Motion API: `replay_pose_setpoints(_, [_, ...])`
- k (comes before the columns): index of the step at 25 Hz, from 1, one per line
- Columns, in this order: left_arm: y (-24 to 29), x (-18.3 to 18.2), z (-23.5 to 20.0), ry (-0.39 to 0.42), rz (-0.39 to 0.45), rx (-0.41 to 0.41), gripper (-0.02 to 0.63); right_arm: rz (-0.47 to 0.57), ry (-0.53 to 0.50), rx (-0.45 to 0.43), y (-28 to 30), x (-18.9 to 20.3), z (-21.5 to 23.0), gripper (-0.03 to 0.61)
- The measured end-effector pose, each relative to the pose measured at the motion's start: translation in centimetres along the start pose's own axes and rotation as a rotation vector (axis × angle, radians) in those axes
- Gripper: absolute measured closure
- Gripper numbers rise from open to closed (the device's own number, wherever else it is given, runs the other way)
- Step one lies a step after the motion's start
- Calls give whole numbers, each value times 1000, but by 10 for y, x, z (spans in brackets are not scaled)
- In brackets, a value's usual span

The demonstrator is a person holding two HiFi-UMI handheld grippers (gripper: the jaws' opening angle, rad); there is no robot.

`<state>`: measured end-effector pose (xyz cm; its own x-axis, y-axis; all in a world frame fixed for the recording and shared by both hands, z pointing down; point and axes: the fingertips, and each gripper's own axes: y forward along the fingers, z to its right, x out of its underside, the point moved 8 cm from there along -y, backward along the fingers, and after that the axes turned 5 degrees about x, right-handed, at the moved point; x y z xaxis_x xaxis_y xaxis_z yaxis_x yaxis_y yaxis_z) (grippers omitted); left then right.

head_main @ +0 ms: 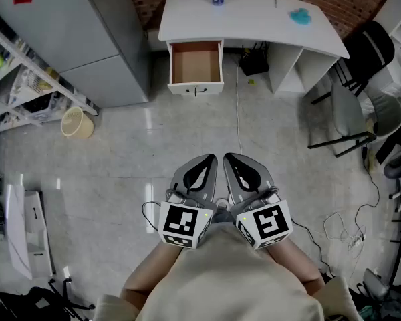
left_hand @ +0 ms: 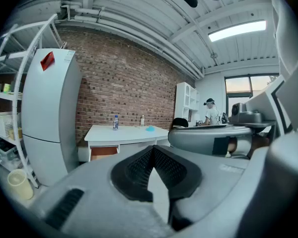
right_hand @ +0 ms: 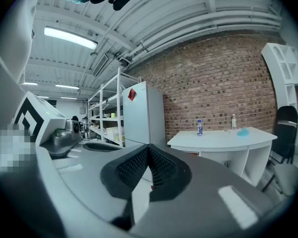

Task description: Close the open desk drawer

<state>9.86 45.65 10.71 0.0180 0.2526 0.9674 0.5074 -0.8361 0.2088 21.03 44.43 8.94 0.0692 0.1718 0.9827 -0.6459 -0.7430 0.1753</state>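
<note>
1. Fingers (left_hand: 134, 170) of left gripper (left_hand: 151, 148) pressed together, nothing btwn; right gripper (right_hand: 148, 147) same, empty.
2. Both held side by side at near side, well apart from desk (head_main: 254, 19).
3. Drawer (head_main: 196, 65) is far, under desk's left end, standing open; it sticks out far-to-near, front w/ handle (head_main: 196, 90) facing near.

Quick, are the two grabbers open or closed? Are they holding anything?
Left gripper: closed, holding nothing.
Right gripper: closed, holding nothing.
</note>
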Motion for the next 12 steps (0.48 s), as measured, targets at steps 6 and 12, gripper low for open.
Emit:
replay_pose_setpoints(6, [-4, 8, 14, -30, -18, 29, 612, -19, 10, -10, -14, 7, -6, 577])
replay_pose_setpoints(12, [-1, 9, 16, -28, -21, 4, 612, -29, 38, -12, -13, 12, 2, 577])
